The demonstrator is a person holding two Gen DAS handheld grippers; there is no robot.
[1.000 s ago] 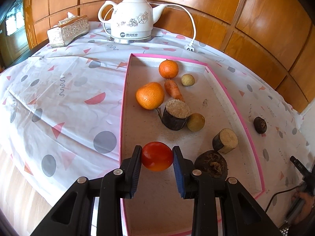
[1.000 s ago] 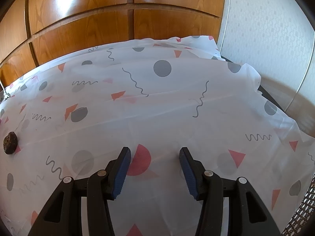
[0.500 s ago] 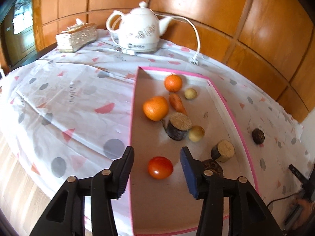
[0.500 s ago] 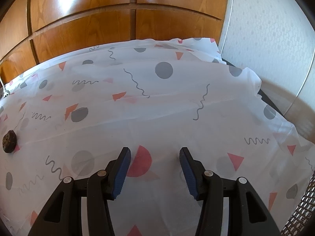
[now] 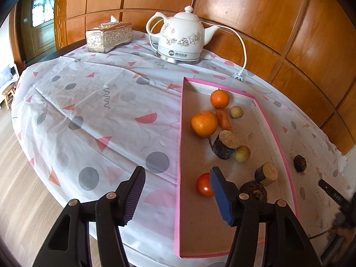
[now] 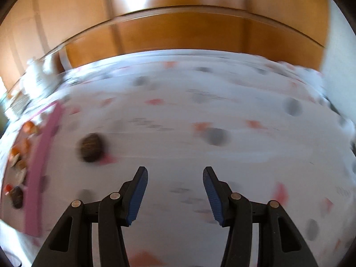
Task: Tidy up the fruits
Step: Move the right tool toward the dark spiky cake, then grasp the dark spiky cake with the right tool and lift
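A pink-rimmed tray [image 5: 179, 133] holds two oranges [image 5: 204, 123], a carrot [image 5: 224, 118], small yellow fruits [image 5: 236, 112], dark cut pieces [image 5: 226, 144] and a red tomato [image 5: 204, 185]. My left gripper [image 5: 176, 192] is open and empty above the tray's left rim, the tomato just beyond its right finger. A dark round fruit [image 5: 300, 163] lies on the cloth outside the tray; it shows blurred in the right wrist view [image 6: 91, 147]. My right gripper [image 6: 174, 194] is open and empty over the cloth, right of that fruit.
A white kettle [image 5: 181, 39] with its cord and a silver tissue box [image 5: 109, 36] stand at the table's far side. Wood panelling runs behind. The tray's pink rim [image 6: 44, 153] shows at the left of the blurred right wrist view. The table edge drops to the floor at left.
My left gripper let go of the tomato, opened wide and pulled back to the left. My right gripper has swung left, bringing the dark fruit and tray into view.
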